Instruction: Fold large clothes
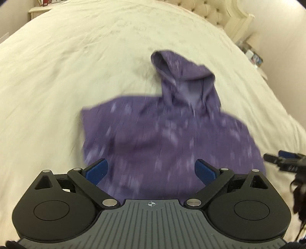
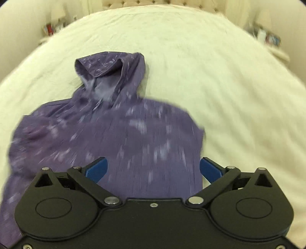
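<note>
A purple patterned hoodie (image 1: 162, 134) lies partly folded on a cream bed, its hood (image 1: 183, 76) pointing away towards the headboard. It also shows in the right wrist view (image 2: 114, 138), with the hood (image 2: 109, 69) at upper left. My left gripper (image 1: 151, 170) is open and empty, above the hoodie's near edge. My right gripper (image 2: 153, 168) is open and empty, over the hoodie's near right part. The right gripper also shows at the right edge of the left wrist view (image 1: 281, 159). Both views are motion-blurred.
The cream bedspread (image 1: 76, 76) surrounds the hoodie on all sides. A tufted headboard (image 1: 214, 11) stands at the far end. Nightstands with small items sit at both sides (image 2: 55, 26) (image 2: 267, 36).
</note>
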`<move>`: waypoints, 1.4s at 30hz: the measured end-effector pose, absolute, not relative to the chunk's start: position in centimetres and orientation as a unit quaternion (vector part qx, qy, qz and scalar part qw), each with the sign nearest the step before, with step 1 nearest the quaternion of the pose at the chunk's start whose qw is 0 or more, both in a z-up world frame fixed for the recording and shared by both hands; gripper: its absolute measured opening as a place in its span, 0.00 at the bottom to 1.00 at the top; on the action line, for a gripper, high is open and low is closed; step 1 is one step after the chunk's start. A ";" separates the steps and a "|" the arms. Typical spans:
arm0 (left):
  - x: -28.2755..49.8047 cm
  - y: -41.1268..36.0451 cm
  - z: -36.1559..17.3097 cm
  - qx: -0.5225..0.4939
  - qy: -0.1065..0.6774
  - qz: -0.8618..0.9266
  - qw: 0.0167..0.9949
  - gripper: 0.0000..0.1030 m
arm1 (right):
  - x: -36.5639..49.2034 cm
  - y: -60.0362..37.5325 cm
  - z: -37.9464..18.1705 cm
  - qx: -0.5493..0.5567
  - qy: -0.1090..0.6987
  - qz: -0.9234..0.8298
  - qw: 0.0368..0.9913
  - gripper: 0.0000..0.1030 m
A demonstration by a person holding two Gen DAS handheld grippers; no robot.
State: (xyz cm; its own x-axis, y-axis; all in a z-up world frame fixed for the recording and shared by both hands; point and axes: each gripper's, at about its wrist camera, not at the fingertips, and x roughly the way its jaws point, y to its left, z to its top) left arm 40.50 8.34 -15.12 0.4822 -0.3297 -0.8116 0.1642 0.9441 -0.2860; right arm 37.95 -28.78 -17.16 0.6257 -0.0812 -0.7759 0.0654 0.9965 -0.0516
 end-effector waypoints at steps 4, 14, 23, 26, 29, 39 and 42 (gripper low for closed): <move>46.8 5.9 -16.7 -0.077 0.478 -0.147 0.862 0.96 | 45.1 -26.5 -17.6 -0.025 0.413 -0.003 0.910 0.91; 55.9 2.9 -20.2 -0.078 0.476 -0.152 0.863 0.96 | 58.2 -23.0 -21.8 -0.050 0.413 0.021 0.909 0.51; 59.6 1.1 -20.6 -0.070 0.460 -0.176 0.868 0.96 | 58.5 -27.9 -21.7 0.032 0.384 0.002 0.923 0.07; 60.6 0.1 -20.8 -0.058 0.452 -0.184 0.871 0.96 | 57.3 -31.6 -22.7 0.115 0.391 -0.019 0.913 0.08; 61.3 -0.7 -21.8 -0.035 0.456 -0.179 0.871 0.96 | 56.4 -34.0 -24.8 0.187 0.398 -0.032 0.897 0.24; 61.6 0.2 -23.7 -0.051 0.478 -0.169 0.860 0.96 | 56.3 -28.2 -22.3 -0.049 0.355 -0.059 0.932 0.74; 61.7 -0.2 -23.4 -0.047 0.475 -0.173 0.862 0.96 | 57.3 -26.4 -21.4 -0.095 0.337 -0.030 0.936 0.74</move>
